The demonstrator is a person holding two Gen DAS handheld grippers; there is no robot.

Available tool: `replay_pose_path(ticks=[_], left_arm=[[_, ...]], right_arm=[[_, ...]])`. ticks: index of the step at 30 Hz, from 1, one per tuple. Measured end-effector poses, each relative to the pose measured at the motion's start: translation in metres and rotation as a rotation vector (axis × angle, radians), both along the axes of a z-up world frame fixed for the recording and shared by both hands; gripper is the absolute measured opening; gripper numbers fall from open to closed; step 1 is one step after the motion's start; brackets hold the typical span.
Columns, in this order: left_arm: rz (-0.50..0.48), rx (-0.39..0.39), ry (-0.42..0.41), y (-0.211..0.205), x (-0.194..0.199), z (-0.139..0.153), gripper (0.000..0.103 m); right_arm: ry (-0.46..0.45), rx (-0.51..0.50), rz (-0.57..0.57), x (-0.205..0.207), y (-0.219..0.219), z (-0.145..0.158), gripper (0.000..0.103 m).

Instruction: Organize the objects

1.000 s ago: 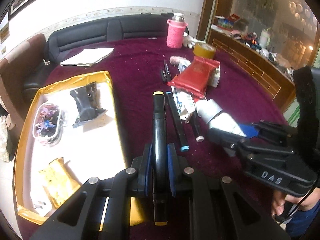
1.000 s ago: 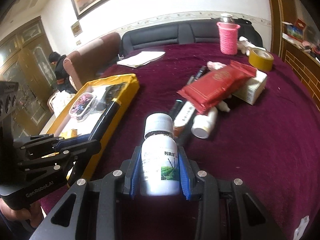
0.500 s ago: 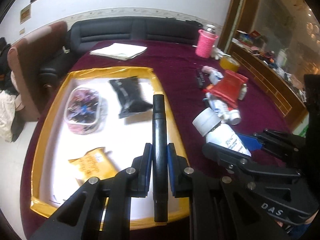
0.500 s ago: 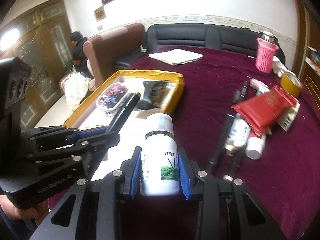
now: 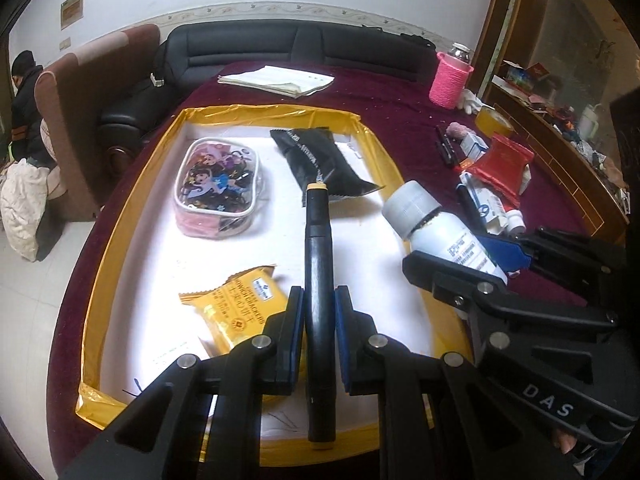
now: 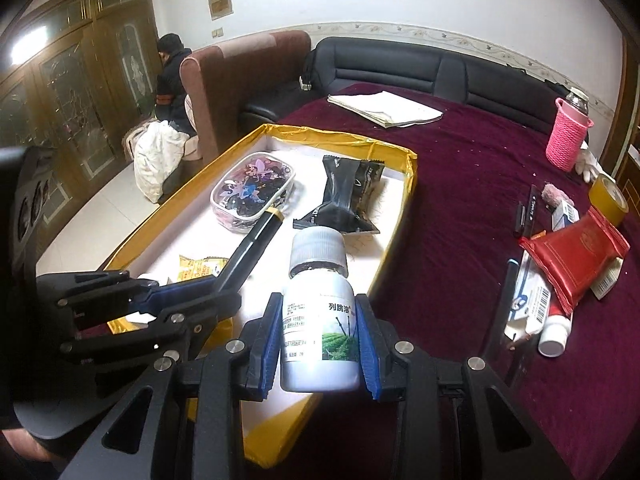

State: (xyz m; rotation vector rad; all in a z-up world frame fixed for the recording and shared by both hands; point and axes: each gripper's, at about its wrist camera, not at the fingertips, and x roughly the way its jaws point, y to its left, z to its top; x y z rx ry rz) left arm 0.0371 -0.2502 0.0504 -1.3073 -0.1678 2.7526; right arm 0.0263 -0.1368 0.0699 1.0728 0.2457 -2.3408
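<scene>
My left gripper (image 5: pixel 316 320) pinches a black marker (image 5: pixel 318 264) at mid-barrel, and my right gripper (image 6: pixel 316 344) clamps a white bottle (image 6: pixel 318 312) by its smooth cylindrical body; both hang over the gold-rimmed tray (image 5: pixel 132 200). To set them down well I would lower each onto the bare white floor, clear of the glossy yellow snack packet (image 5: pixel 236 304), crinkled black packet (image 5: pixel 320 160) and soft clear pouch (image 5: pixel 218 184), and lay the bottle on its side or stand it squarely, since round, slick plastic rolls. The velvety maroon tablecloth (image 6: pixel 460 200) holds the remaining clutter.
</scene>
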Motion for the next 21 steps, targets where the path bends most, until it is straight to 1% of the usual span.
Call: replay_pose_path(ticks=[11, 15, 20, 21], left_arm=[[0.027, 0.002, -0.011, -0.013, 0.0, -0.007, 0.015], [0.027, 0.017, -0.007, -0.017, 0.001, -0.008, 0.015], [0.024, 0.038, -0.006, -0.022, 0.001, -0.008, 0.015], [0.023, 0.04, -0.006, -0.022, 0.0, -0.008, 0.015]], right_arm=[[-0.005, 0.052, 0.022, -0.013, -0.022, -0.012, 0.038], [-0.017, 0.077, 0.031, -0.022, -0.03, -0.021, 0.038], [-0.04, 0.081, 0.029, -0.031, -0.034, -0.032, 0.038], [-0.028, 0.09, 0.028, -0.03, -0.035, -0.032, 0.038]])
